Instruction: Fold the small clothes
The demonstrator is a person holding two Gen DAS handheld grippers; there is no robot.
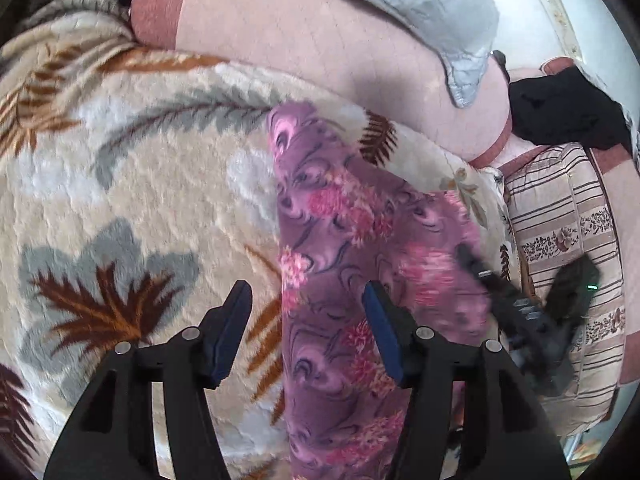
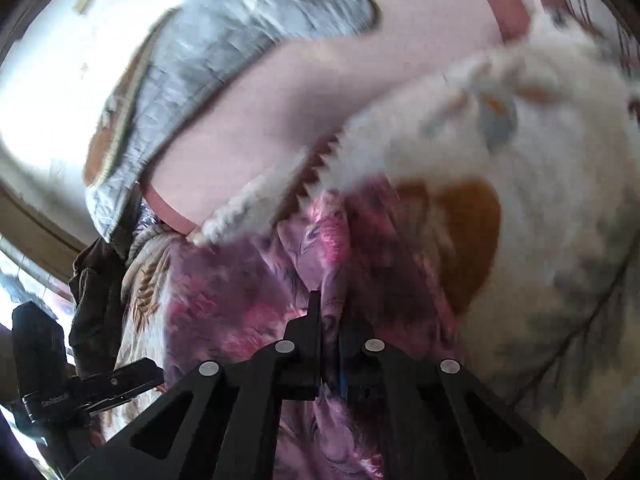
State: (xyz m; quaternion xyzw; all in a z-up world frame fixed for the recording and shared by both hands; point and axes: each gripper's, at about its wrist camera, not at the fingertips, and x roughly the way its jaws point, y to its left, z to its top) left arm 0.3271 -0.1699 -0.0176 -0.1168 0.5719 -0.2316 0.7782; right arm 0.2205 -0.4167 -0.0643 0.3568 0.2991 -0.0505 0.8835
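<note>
garment: a purple floral cloth (image 1: 344,240) with pink flower patches lies as a long strip on the bed, running from near the pink bedding down toward the left wrist camera.
surface: it's resting on a fluffy cream blanket (image 1: 132,184) printed with grey and brown leaves.
left gripper: the left gripper (image 1: 308,300) stands with its jaws apart, hanging over the left edge of the purple cloth; the blue-faced right finger sits over the cloth, the other finger over the blanket, and nothing is pinched between them.
right gripper: the right gripper (image 2: 330,312) is closed tight and has a ridge of the purple floral cloth (image 2: 280,280) clamped between its fingers, the fabric bunching up in a fold just ahead of the tips.
right gripper from the other side: in the left wrist view it shows as a blurred black shape (image 1: 520,300) at the right edge of the cloth, close beside the left gripper.
left gripper from the other side: only a dark piece of rig (image 2: 80,380) shows at the lower left of the right wrist view, too partial to read its jaws.
behind: a pink sheet or mattress (image 1: 320,52) rises past the blanket, with a pale grey quilted cover (image 1: 420,8) draped over its top.
right of bed: a striped floral cushion (image 1: 568,248) sits beside the blanket edge, with a black garment (image 1: 560,112) lying above it.
picture quality: the right wrist view is heavily smeared, so the blanket (image 2: 520,200) there reads only as white, grey and orange blotches.
</note>
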